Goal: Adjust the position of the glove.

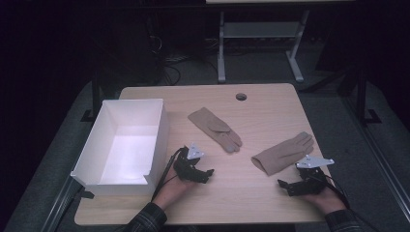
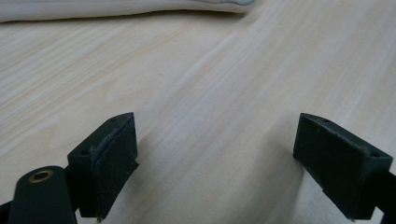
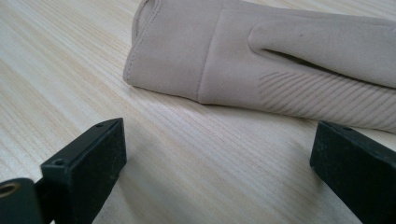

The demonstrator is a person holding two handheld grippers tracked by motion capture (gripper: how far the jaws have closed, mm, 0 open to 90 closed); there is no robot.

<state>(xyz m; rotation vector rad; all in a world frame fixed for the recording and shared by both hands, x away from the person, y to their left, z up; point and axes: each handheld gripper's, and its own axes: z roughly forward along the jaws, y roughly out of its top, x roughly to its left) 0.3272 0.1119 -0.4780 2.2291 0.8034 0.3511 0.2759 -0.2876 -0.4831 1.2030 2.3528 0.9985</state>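
The left gripper (image 1: 209, 172) rests low over the wooden table (image 1: 261, 108), just right of the white box (image 1: 157, 133) at the table's left edge. Its jaws stand wide apart with bare tabletop between them — nothing is held. In the left gripper view, the edge of a beige glove (image 2: 116, 8) lies well ahead of the jaws, apart from them. The right gripper (image 1: 281, 185) sits near the table's front right corner, jaws likewise spread wide and empty. The right glove (image 1: 284, 153) lies flat just beyond it, cuff toward the gripper — near, not touching. The left glove (image 1: 215, 128) lies flat at mid-table, fingers pointing toward the front edge, between the box and the right glove.
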